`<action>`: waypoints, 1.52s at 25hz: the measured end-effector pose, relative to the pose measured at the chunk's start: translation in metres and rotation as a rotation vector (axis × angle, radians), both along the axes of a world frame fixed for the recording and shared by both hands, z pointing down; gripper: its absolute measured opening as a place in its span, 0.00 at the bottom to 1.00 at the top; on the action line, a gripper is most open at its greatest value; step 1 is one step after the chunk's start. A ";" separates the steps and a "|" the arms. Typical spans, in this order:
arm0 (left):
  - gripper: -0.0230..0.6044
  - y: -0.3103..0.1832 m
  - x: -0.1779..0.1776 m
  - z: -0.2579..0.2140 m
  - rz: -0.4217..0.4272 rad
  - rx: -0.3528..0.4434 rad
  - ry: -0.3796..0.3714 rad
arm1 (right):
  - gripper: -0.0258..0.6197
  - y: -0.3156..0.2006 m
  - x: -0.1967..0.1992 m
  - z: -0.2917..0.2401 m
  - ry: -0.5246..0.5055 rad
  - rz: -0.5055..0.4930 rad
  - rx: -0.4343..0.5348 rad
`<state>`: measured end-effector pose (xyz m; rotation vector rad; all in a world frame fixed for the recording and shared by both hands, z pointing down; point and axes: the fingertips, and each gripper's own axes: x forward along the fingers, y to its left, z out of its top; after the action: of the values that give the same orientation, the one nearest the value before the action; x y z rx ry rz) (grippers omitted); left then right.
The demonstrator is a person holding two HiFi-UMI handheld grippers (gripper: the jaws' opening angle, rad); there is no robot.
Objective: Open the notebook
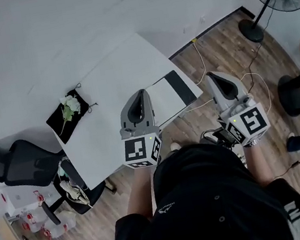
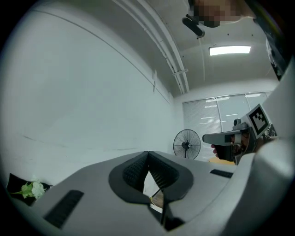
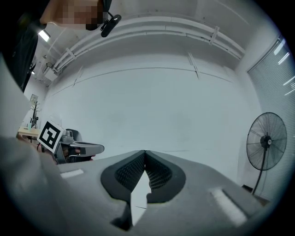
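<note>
Left gripper (image 1: 140, 94) and right gripper (image 1: 214, 75), jaws closed on nothing, hover near the notebook (image 1: 165, 99), either approaching or done; whether it lies open is unclear.

No text or number is legible; my left gripper (image 1: 140, 94) and right gripper (image 1: 214, 75) carry only square coded markers (image 1: 142, 148).
</note>
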<state>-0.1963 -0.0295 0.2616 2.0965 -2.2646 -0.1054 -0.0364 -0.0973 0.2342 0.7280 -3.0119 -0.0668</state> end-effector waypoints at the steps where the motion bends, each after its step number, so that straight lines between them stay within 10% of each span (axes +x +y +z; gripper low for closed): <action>1: 0.05 -0.001 0.000 -0.004 -0.001 0.007 -0.006 | 0.04 0.000 0.001 -0.004 -0.010 0.000 0.002; 38: 0.05 0.015 0.013 -0.012 -0.005 0.021 -0.019 | 0.04 0.018 -0.002 -0.021 -0.049 -0.047 0.031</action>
<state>-0.1831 -0.0143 0.2493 2.1111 -2.2895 -0.1109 -0.0384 -0.0796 0.2128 0.6713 -3.0812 -0.0983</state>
